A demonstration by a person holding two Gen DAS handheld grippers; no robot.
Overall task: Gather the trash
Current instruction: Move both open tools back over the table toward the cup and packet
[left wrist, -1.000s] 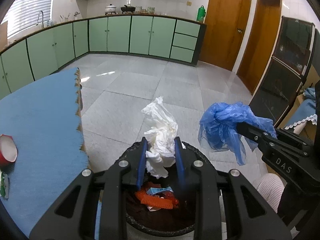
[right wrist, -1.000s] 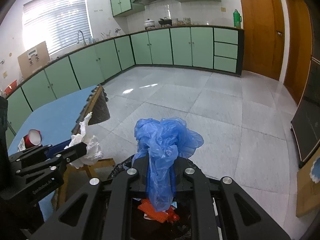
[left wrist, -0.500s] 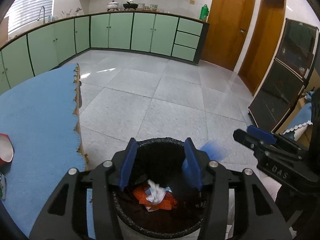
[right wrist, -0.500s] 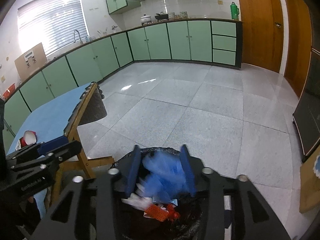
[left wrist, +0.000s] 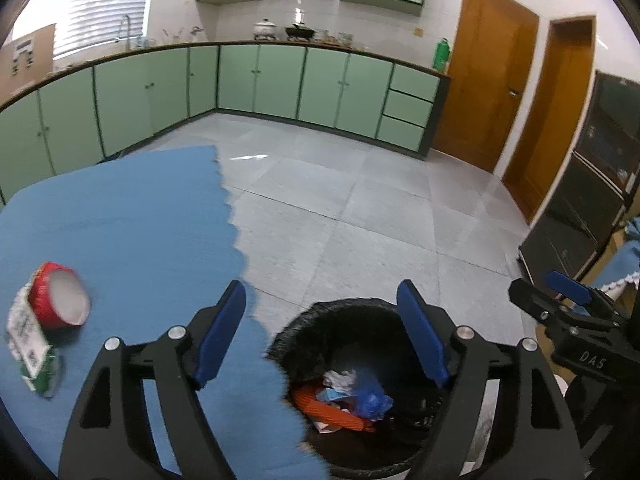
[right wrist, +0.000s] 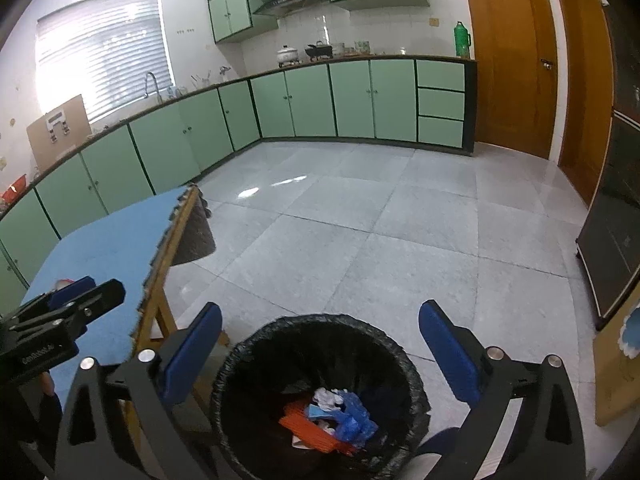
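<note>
A black-lined trash bin (left wrist: pixel 360 308) (right wrist: pixel 320 322) stands on the floor beside the blue table (left wrist: pixel 120 220) (right wrist: pixel 108 248). Inside it lie a white crumpled tissue (right wrist: pixel 327 397), a blue plastic bag (right wrist: pixel 354 420) (left wrist: pixel 372 400) and orange trash (right wrist: pixel 308 428). My left gripper (left wrist: pixel 322 332) is open and empty, over the table's edge and the bin's left rim. My right gripper (right wrist: pixel 320 348) is open and empty above the bin. A red cup (left wrist: pixel 60 300) and a green-white wrapper (left wrist: pixel 30 348) lie on the table at the left.
Grey tiled floor (right wrist: pixel 360 240) stretches toward green cabinets (right wrist: pixel 320 100) and wooden doors (right wrist: pixel 512 56). The table's wooden leg (right wrist: pixel 160 320) stands close to the bin's left. A dark cabinet (left wrist: pixel 580 200) is at the right. The right gripper shows in the left wrist view (left wrist: pixel 560 300).
Both grippers opened and let go: the white tissue and the blue bag dropped into the bin. The left gripper has since shifted left over the table's edge.
</note>
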